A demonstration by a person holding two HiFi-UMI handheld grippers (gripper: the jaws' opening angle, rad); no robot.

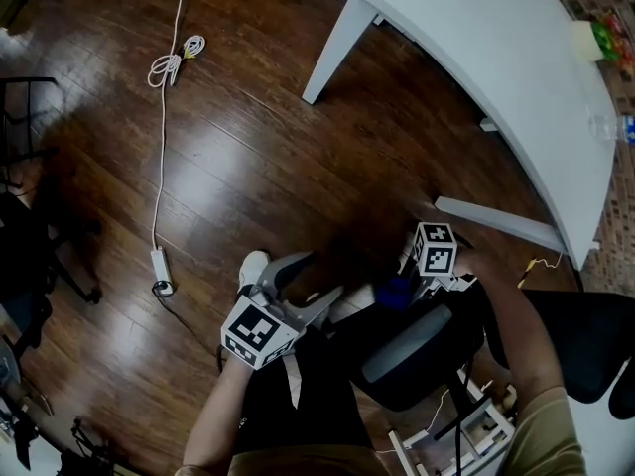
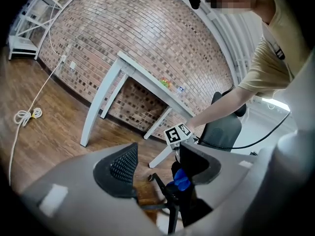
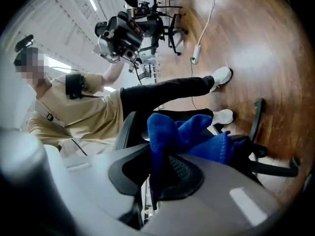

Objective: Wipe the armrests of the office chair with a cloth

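Sprawling over the dark wooden floor, a white cable (image 1: 159, 167) lies left of a white table (image 1: 476, 38). Nearer, a black office chair (image 1: 580, 330) stands against the person's legs. The right gripper (image 3: 160, 168) is clamped on a blue cloth (image 3: 189, 134) at the front end of the chair's grey armrest (image 1: 402, 350). The left gripper (image 2: 157, 163) hangs just beside it, jaws wide apart and empty.

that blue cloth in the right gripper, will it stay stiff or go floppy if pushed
Likely floppy: the blue cloth bunches and folds over where the right gripper pinches it. Its fuzzy pile suggests it is light and grips rather than slips. Pushed, it would probably crumple.
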